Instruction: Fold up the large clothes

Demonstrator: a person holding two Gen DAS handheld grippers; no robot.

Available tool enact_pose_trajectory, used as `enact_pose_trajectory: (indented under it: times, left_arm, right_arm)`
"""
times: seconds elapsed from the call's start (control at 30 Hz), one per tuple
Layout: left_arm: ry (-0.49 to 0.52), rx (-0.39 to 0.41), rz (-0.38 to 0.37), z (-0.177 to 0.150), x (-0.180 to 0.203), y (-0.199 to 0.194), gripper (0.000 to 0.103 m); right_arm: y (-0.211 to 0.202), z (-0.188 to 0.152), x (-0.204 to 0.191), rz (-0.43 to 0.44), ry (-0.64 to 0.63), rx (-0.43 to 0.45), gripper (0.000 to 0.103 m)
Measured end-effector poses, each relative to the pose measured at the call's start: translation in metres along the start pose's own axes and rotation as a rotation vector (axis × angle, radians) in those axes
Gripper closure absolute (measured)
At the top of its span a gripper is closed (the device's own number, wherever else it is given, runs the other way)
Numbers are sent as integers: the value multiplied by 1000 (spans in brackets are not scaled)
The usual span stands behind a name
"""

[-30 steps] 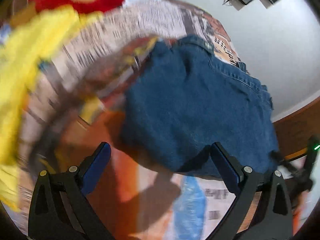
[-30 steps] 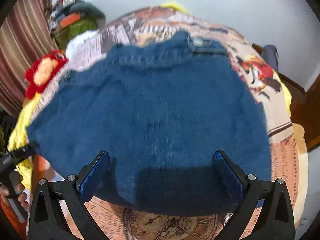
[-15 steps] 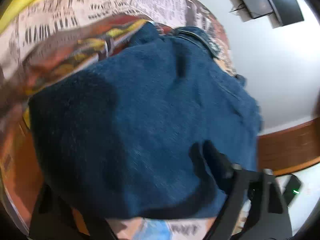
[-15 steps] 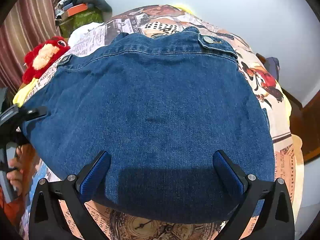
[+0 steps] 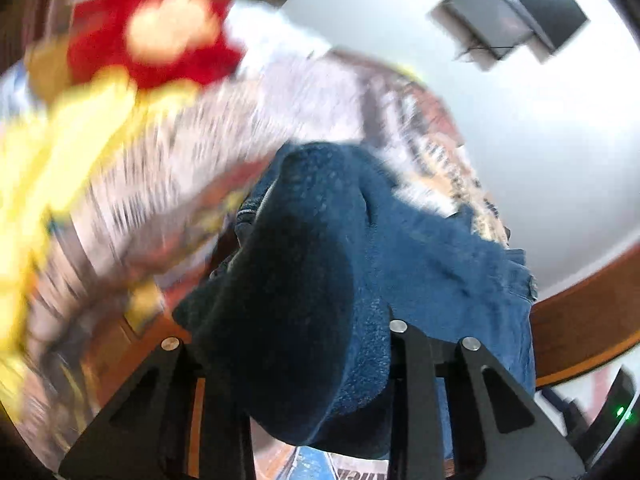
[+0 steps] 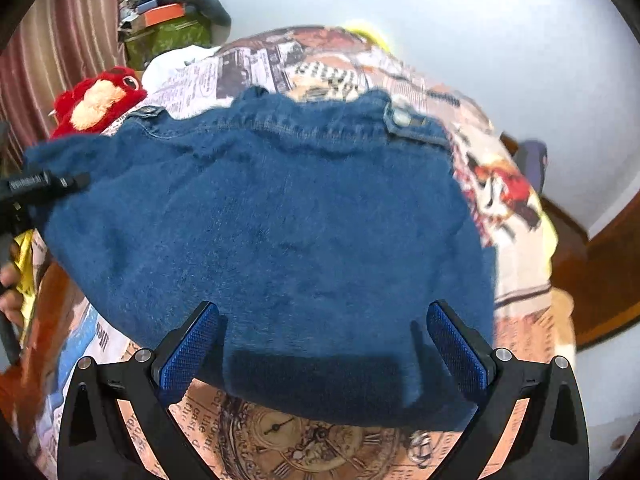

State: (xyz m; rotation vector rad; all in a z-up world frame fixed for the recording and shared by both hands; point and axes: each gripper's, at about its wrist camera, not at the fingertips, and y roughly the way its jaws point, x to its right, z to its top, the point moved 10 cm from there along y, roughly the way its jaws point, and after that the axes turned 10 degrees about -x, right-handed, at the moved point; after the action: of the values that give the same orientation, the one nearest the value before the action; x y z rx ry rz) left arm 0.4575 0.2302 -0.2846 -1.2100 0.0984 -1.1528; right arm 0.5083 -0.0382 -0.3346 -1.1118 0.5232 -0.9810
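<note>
A blue denim garment (image 6: 272,232) lies spread on the printed bedspread (image 6: 280,440), waistband and metal button at the far edge. My right gripper (image 6: 320,344) is open, its blue pads (image 6: 188,348) over the near hem, holding nothing. My left gripper (image 5: 296,360) is shut on a bunched fold of the denim (image 5: 312,288), which hides its pads; the cloth rises between its fingers. It shows in the right wrist view at the garment's left edge (image 6: 44,186).
A red plush toy (image 6: 96,100) and yellow cloth (image 5: 48,160) lie at the bed's left side. A cluttered pile (image 6: 168,20) stands by the curtain. White wall behind; wooden bed frame (image 6: 592,272) at right. A wall-mounted screen (image 5: 508,12) is above.
My left gripper has closed on the denim's left edge and lifted it, bunching the cloth. The garment's left side has shifted. My right gripper has stayed open over the near hem.
</note>
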Motion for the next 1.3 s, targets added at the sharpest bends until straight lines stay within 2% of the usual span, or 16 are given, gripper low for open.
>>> enact_pose_trajectory:
  times: [0.13,0.23,0.33,0.5,0.63,0.8,0.97,1.07,1.13,1.3]
  left_arm:
    - [177,154,55,22,36,-51,74]
    - [273,236,78,29,61,-78,74]
    - [334,289,72,26,79,-97,74]
    - [401,304,61,14,99,-93,74]
    - [455,298,60,6,115,-83,74]
    - [507,286,50,-6,143,-73,75]
    - [546,285,4,-10,183,-70,75]
    - [588,288,-20,-15,215,-65,75]
    - [622,290,-43,-24,239,-61,75]
    - [798,287,-68,-72,302,-45,75]
  right_arm:
    - [-15,11,-11,-15,-40,45,0]
    - [-21,22,-25,0,-61,68,0]
    - [-19,30,-44,41,-71,67,0]
    - [6,38,-74,87,-93,14,0]
    - [36,30,-94,97,-139,-57,0]
    - [49,24,-91,176,-98,-106,0]
    - [29,22,-57,218,-27,-102,0]
    - [5,17,-12,226,60,-59,0]
    - [-10,13,16,214,123,-36,0]
    - [-34,-10,95,176,294,2,0]
